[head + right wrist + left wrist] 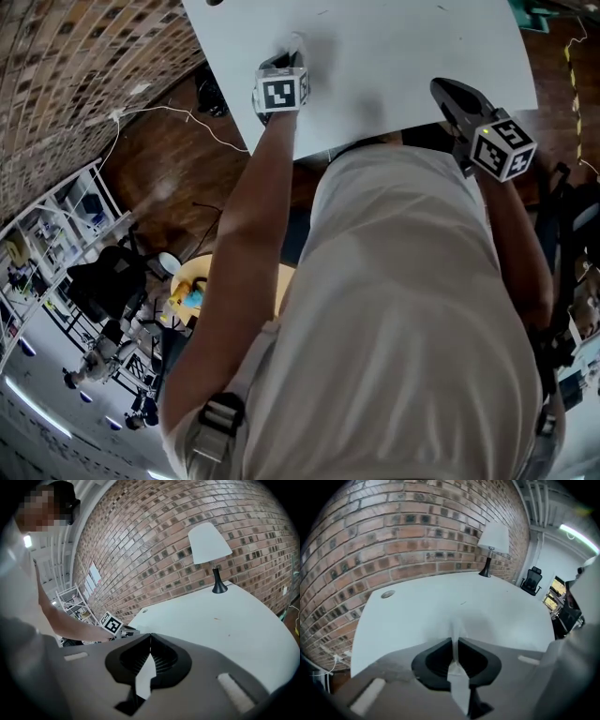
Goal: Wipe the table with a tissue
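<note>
Your left gripper (455, 641) is clamped nearly closed on the tissue (456, 629). The sheet is pinched into a thin upright fold between the two jaws, so you see it edge-on. Its long axis runs straight along the line the gripper points, out past the tips and down toward the table (408, 616). The free end seems to reach the white top just ahead of the jaws, though you cannot confirm from here that it presses flat. In the head view that gripper sits over the table's near left part, angled steeply down. The bare surface therefore lies ahead of the tissue and off to your right, toward the lamp (493, 540) at the far edge.

That is what the wipe seems to depend on. The tissue is already in your left hand and at the table, with unwiped surface ahead of it and to its right. You will probably need to lower the fold so more of it lies flat before you drag it.

Your right gripper (150, 635) has its jaws together with nothing between them. It hangs by the near right edge, well apart from the tissue, so the left hand is the nearer one.
</note>
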Motion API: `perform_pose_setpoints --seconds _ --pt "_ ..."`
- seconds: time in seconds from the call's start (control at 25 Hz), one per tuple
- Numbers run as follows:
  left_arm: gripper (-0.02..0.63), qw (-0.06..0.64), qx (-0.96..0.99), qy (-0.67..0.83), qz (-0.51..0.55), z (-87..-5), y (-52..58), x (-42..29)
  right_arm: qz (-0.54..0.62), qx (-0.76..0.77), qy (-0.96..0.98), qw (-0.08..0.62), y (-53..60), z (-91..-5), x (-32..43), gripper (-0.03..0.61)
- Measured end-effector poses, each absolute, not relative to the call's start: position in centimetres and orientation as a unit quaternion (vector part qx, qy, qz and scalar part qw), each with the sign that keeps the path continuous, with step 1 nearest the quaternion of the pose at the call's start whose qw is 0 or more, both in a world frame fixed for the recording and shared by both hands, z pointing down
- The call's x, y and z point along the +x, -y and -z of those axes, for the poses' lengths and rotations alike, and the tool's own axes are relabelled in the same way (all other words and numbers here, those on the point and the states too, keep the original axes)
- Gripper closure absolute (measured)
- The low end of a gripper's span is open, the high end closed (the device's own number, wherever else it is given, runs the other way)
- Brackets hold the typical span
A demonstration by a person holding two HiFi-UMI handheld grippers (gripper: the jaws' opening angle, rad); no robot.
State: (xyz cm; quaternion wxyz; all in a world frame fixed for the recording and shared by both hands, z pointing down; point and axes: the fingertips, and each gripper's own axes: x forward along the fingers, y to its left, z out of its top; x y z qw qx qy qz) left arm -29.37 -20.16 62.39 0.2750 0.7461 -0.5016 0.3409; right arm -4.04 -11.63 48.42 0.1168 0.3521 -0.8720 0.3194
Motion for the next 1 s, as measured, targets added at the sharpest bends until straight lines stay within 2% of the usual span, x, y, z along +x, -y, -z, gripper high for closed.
perform_pose_setpoints --seconds 0.28,0.44,0.64,1.0 --pt "0.578 0.282 0.8 0.389 -0.359 -62.2 17.7 -21.5 -0.319 0.372 0.865 0.107 11.0 -47.9 -3.5 0.571" --pt "0.578 0.316 0.821 0.345 -0.328 -61.8 15.5 -19.3 -0.314 0.378 0.866 0.096 11.5 -47.5 -3.6 0.571" --pt "0.578 0.309 0.816 0.396 -0.284 -60.1 15.9 -21.7 -0.322 0.372 0.867 0.078 12.6 -47.8 -3.6 0.571" --pt "0.578 0.305 0.762 0.526 -0.222 -57.3 18.0 -29.7 -0.323 0.316 0.887 0.096 14.4 -48.6 -4.3 0.571"
